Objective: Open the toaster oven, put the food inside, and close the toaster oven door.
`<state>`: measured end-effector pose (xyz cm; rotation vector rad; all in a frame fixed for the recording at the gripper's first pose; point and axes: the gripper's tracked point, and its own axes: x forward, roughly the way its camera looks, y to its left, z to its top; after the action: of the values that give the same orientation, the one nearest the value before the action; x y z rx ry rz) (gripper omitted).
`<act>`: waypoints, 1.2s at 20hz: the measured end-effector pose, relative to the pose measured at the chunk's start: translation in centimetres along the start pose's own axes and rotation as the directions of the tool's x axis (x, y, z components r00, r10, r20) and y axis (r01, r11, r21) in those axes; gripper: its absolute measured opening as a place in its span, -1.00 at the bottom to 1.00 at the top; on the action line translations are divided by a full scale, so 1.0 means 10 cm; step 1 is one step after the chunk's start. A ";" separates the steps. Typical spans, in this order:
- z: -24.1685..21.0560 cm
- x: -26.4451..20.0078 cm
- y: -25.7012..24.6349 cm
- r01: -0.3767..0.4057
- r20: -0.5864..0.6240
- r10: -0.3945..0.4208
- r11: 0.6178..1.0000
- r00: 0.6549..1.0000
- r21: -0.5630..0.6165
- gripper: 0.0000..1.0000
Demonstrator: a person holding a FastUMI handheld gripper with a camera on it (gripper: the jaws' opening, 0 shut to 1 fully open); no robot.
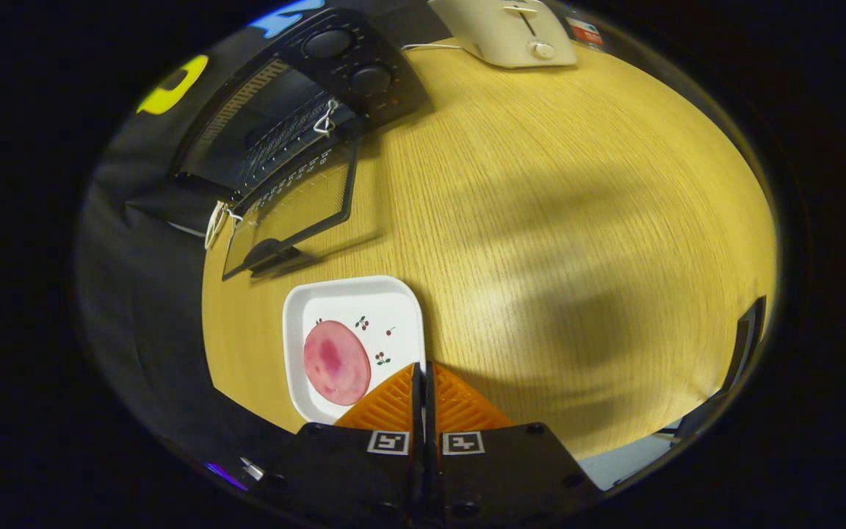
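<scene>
gripper view: fingers (423,376) together beside plate (393,301)

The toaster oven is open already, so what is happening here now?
A person holds the gripper low over the wooden table, its orange fingers pressed together on nothing. Just ahead of them sits a white plate with a pink slice of food. Beyond, the toaster oven has its glass door folded down. The food is not yet inside.
</scene>
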<state>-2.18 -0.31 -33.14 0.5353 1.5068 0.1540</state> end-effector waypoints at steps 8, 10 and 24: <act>-0.04 -0.15 0.16 -0.146 0.046 0.143 0.987 0.989 0.063 -0.96; -0.07 -0.21 0.24 -0.165 0.053 0.162 0.985 0.985 0.047 -0.96; 0.45 -0.40 1.09 -0.382 0.319 0.303 0.898 0.898 0.220 -0.96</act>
<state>4.36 6.47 -24.96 1.0130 1.1524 0.1370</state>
